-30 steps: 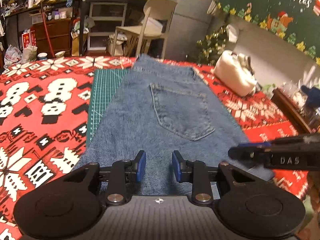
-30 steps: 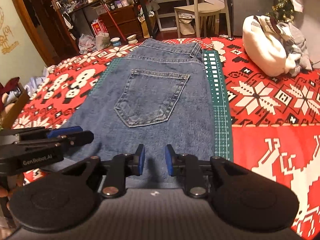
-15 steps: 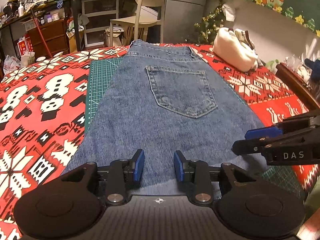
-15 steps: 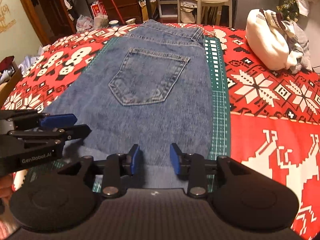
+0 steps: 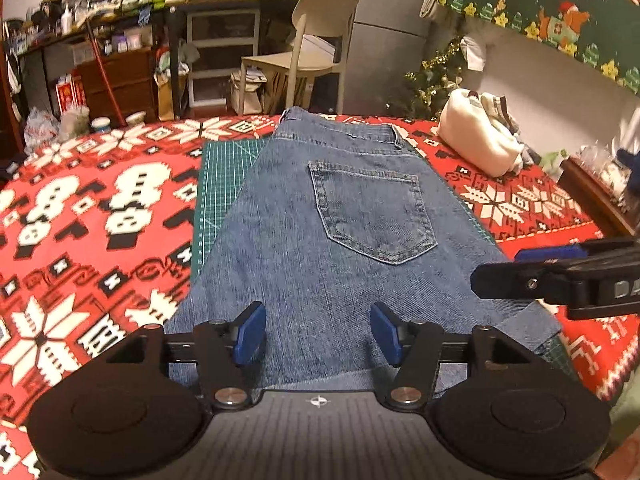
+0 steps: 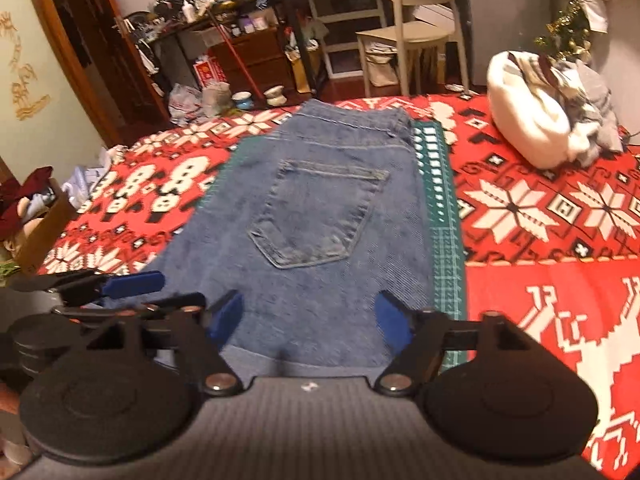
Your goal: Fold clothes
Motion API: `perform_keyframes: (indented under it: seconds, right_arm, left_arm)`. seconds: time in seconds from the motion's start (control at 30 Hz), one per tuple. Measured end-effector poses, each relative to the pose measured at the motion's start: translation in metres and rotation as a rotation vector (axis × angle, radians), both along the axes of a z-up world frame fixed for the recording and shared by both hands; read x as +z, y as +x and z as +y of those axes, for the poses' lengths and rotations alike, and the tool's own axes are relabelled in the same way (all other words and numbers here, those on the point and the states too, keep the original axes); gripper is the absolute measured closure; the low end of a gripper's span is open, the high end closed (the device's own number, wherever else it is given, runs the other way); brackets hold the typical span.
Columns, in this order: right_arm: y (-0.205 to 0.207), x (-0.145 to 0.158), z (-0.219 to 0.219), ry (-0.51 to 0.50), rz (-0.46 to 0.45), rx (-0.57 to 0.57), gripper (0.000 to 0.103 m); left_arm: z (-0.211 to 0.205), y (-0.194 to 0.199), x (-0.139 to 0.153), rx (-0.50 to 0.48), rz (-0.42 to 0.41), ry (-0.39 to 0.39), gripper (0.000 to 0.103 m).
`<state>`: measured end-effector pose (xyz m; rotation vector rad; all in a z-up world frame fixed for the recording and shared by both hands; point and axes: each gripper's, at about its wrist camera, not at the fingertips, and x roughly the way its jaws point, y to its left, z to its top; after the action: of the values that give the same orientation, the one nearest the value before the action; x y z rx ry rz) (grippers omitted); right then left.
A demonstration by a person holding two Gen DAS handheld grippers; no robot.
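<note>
Folded blue jeans (image 5: 344, 240) (image 6: 320, 220) lie flat on a green cutting mat (image 5: 218, 184) (image 6: 442, 184), back pocket up, waistband at the far end. My left gripper (image 5: 318, 334) hovers over the near folded edge of the jeans, its jaws opening, nothing between the blue pads. My right gripper (image 6: 308, 322) hangs over the same near edge further right, jaws opening wide and empty. Each gripper shows in the other's view: the right gripper (image 5: 560, 276) at the right side, the left gripper (image 6: 120, 288) at the left side.
A red snowflake-and-snowman blanket (image 5: 100, 216) (image 6: 560, 280) covers the surface. A white bundle of clothes (image 5: 480, 140) (image 6: 540, 116) lies at the far right. Beyond stand a beige chair (image 5: 312, 40), a cluttered desk and a small tinsel tree (image 5: 436, 76).
Both grippers' jaws have spread apart, the right more than the left. Both cameras have drawn back slightly from the jeans, whose near folded edge lies flat.
</note>
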<state>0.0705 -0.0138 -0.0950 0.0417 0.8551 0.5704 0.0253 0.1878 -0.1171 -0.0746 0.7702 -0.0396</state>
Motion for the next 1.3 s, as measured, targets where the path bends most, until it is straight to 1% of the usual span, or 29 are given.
perform_keyframes:
  seconds: [0.07, 0.2, 0.27, 0.37, 0.5, 0.6, 0.67, 0.7, 0.77, 0.83, 0.87, 0.9, 0.97, 1.03, 1.1, 1.17, 1.3]
  right_arm:
    - [0.002, 0.005, 0.002, 0.011, -0.016, -0.001, 0.012]
    - [0.003, 0.018, 0.001, -0.005, -0.091, -0.061, 0.001]
    - [0.003, 0.024, 0.002, -0.045, -0.144, -0.118, 0.001]
    - [0.004, 0.032, 0.001, -0.076, -0.178, -0.175, 0.001]
    - [0.002, 0.041, -0.009, -0.026, -0.201, -0.224, 0.001]
    - [0.001, 0.050, -0.015, -0.050, -0.203, -0.195, 0.001]
    - [-0.001, 0.059, -0.017, -0.099, -0.218, -0.178, 0.001]
    - [-0.001, 0.063, -0.016, -0.132, -0.233, -0.174, 0.001]
    - [0.000, 0.069, -0.014, -0.183, -0.257, -0.164, 0.001]
    - [0.003, 0.073, -0.011, -0.220, -0.271, -0.151, 0.001]
    - [0.005, 0.072, -0.010, -0.227, -0.262, -0.149, 0.001]
    - [0.009, 0.070, -0.010, -0.228, -0.241, -0.160, 0.001]
    - [0.017, 0.064, -0.008, -0.247, -0.190, -0.201, 0.001]
    - [0.022, 0.059, -0.006, -0.284, -0.191, -0.219, 0.001]
    - [0.021, 0.057, -0.002, -0.316, -0.234, -0.248, 0.001]
    - [0.016, 0.057, 0.002, -0.328, -0.276, -0.268, 0.001]
    - [0.015, 0.056, 0.009, -0.311, -0.272, -0.219, 0.001]
  left_arm:
    - [-0.002, 0.002, 0.003, 0.013, -0.007, 0.022, 0.043]
    - [-0.002, 0.004, 0.011, 0.048, -0.028, 0.018, 0.035]
    - [-0.002, 0.006, 0.015, 0.085, -0.025, 0.032, 0.031]
    - [-0.003, 0.007, 0.020, 0.145, -0.027, 0.077, 0.025]
    - [0.002, 0.004, 0.029, 0.176, -0.072, 0.078, 0.022]
    - [0.004, 0.003, 0.037, 0.191, -0.092, 0.079, 0.022]
    - [0.003, 0.005, 0.042, 0.196, -0.092, 0.098, 0.021]
    - [0.002, 0.006, 0.044, 0.194, -0.097, 0.111, 0.019]
    - [-0.003, 0.008, 0.048, 0.173, -0.108, 0.146, 0.016]
    - [-0.009, 0.010, 0.050, 0.146, -0.124, 0.205, 0.016]
    - [-0.011, 0.011, 0.051, 0.137, -0.132, 0.238, 0.016]
    - [-0.013, 0.013, 0.051, 0.135, -0.136, 0.253, 0.016]
    - [-0.007, 0.017, 0.050, 0.148, -0.115, 0.216, 0.016]
    - [0.000, 0.020, 0.050, 0.161, -0.088, 0.179, 0.016]
    - [0.004, 0.025, 0.051, 0.169, -0.053, 0.169, 0.016]
    - [0.010, 0.028, 0.051, 0.178, -0.035, 0.147, 0.016]
    - [0.016, 0.033, 0.050, 0.192, -0.025, 0.106, 0.016]
